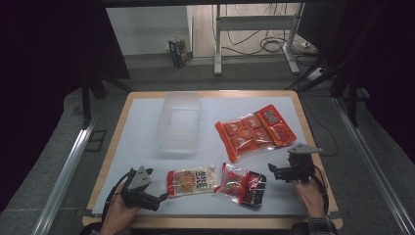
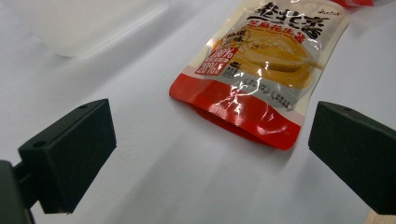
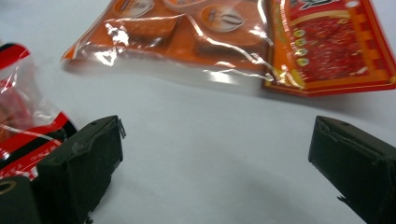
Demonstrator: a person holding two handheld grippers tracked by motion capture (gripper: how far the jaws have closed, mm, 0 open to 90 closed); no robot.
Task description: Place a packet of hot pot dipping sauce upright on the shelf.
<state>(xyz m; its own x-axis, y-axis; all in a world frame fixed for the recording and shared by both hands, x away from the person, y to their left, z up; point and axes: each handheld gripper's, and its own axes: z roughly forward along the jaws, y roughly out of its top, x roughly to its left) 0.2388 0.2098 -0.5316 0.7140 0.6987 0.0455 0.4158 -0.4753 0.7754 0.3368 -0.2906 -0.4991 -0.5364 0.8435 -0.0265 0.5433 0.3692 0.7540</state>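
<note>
White table (image 1: pixel 147 127), snack packs laid out.
Sauce pouch (image 1: pixel 191 181) landmark: left gripper (image 1: pixel 161 198) just left, right gripper (image 1: pixel 272 170) well right; both jaws wide apart, empty.

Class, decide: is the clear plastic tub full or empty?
Empty: the clear plastic tub shows only white table through its walls; all three packets lie outside.

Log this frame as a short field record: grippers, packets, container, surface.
left gripper: open, jaws aimed at the sauce pouch, not touching
right gripper: open, holding nothing, beside the red snack packet
sauce pouch: flat, red bottom edge toward the left jaws
red snack packet: right of the pouch
orange multi-pack bag: far right, flat
clear plastic container: centre back, looks empty
surface: white table mat
</note>
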